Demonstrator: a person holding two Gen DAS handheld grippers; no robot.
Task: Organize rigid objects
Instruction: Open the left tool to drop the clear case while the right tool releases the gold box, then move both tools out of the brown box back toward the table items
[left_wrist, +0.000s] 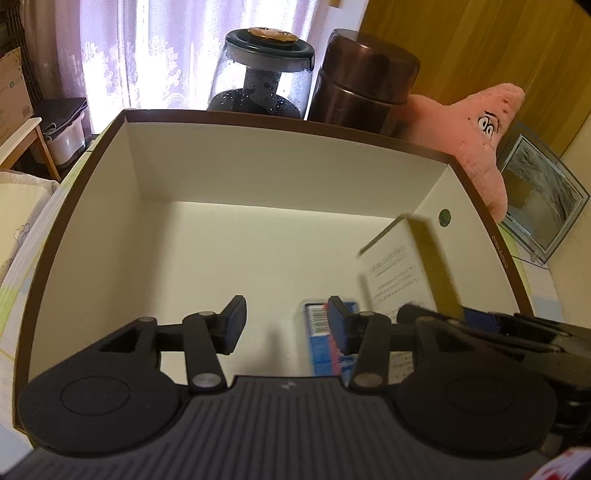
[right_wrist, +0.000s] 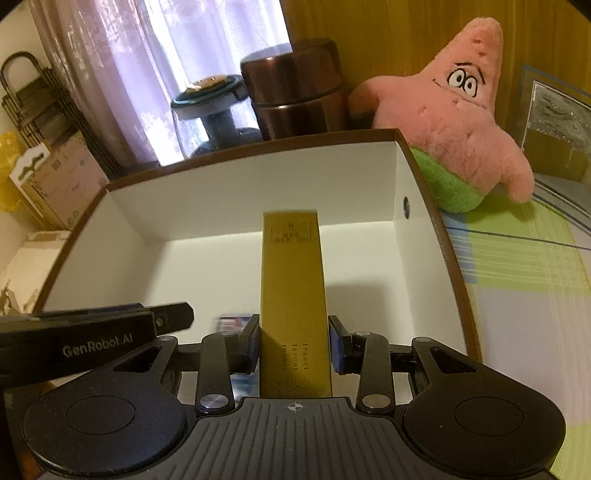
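An open storage box (left_wrist: 258, 123) with a brown rim and white inside fills both views. In the left wrist view my left gripper (left_wrist: 286, 321) hangs open inside it, nothing pressed between its pads. A small blue carton with a barcode (left_wrist: 319, 338) lies on the box floor under that gripper's right finger. My right gripper (right_wrist: 295, 343) is shut on a tall gold carton (right_wrist: 291, 266), which stands upright inside the storage box (right_wrist: 424, 192) near its right wall. The gold carton (left_wrist: 410, 266) and the right gripper (left_wrist: 424, 314) also show at the left wrist view's right side. The left gripper (right_wrist: 177, 315) enters the right wrist view from the left.
Behind the box stand a glass jar with a dark lid (left_wrist: 264, 74) and a brown metal canister (left_wrist: 365, 77). A pink star plush toy (right_wrist: 454, 122) leans at the back right beside a framed picture (left_wrist: 543, 192). Cardboard cartons (right_wrist: 59, 181) sit at the left, and a striped cloth (right_wrist: 524, 288) covers the table.
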